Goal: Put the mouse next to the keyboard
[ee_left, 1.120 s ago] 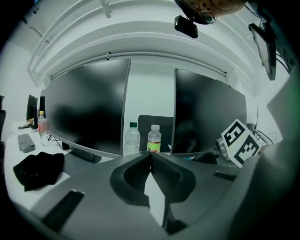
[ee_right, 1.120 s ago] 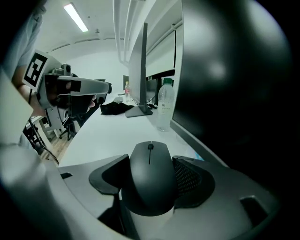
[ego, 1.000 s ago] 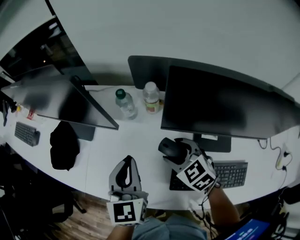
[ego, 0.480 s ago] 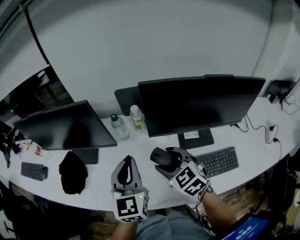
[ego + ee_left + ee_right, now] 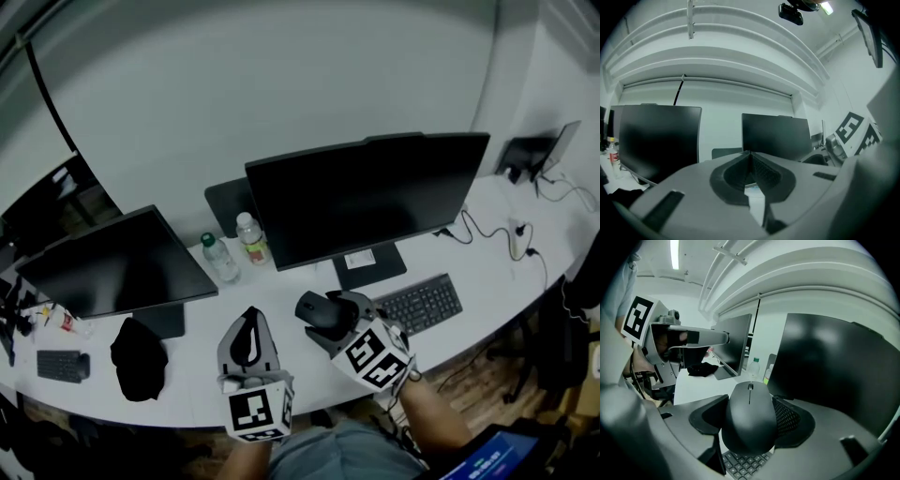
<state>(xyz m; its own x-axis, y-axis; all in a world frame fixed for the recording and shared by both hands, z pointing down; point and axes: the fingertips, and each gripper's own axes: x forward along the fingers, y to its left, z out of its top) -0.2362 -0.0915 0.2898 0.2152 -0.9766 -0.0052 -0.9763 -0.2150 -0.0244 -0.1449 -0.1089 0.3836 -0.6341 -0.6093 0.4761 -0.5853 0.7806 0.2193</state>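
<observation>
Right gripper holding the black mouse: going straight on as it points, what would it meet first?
Likely the white desk, just before the two clear plastic bottles; depth is unclear.

Long, curved white desk (image 5: 281, 302) stands against a plain pale wall (image 5: 281, 84). Wood-plank floor (image 5: 483, 361) shows below the desk's front edge. One ceiling strip light (image 5: 674, 253) is lit; the room is otherwise dim.

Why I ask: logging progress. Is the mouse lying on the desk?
No, the mouse is clamped in the right tool, lifted clear of the desk.
</observation>
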